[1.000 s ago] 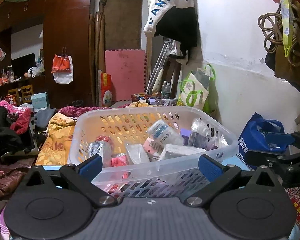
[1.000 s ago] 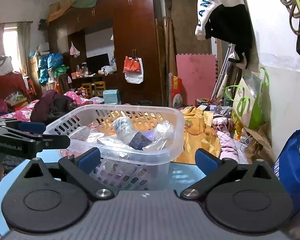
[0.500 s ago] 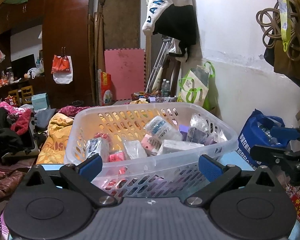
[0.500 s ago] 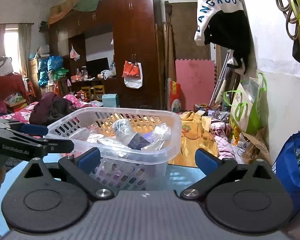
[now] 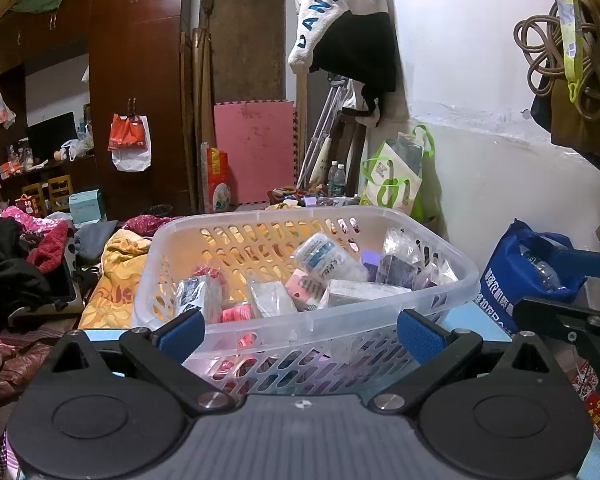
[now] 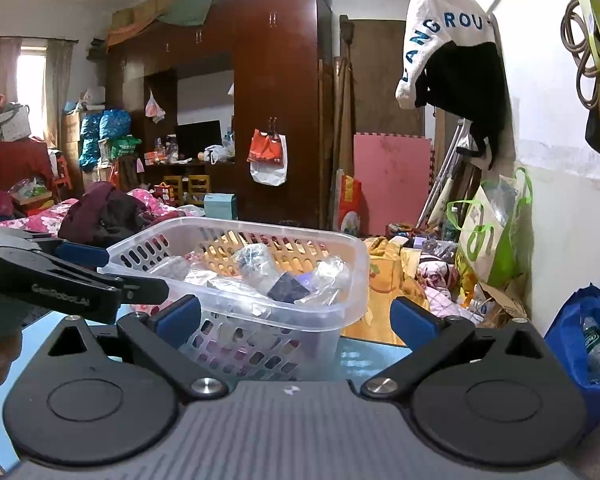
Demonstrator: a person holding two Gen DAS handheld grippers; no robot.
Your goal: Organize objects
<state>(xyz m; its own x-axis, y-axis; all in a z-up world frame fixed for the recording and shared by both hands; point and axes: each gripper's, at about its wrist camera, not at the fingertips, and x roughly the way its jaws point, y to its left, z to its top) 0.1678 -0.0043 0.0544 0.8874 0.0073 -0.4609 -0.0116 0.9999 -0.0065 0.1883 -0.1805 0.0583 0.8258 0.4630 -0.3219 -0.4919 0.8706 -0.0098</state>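
Left wrist: translucent perforated plastic basket [image 5: 312,322].

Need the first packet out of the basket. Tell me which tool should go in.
Left, probably. The left tool faces the basket squarely, its open fingers spanning the near rim with the packets straight ahead. The right tool sits off the basket's corner.

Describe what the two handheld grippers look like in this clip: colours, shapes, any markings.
Both match: the left gripper and right gripper each have a grey ribbed body, two black round discs, black angled arms with silver screws, and blue pads on the fingers. Seen from the right view, the left gripper's black side carries white "GenRobot.AI" lettering. No cables or sleeves show.
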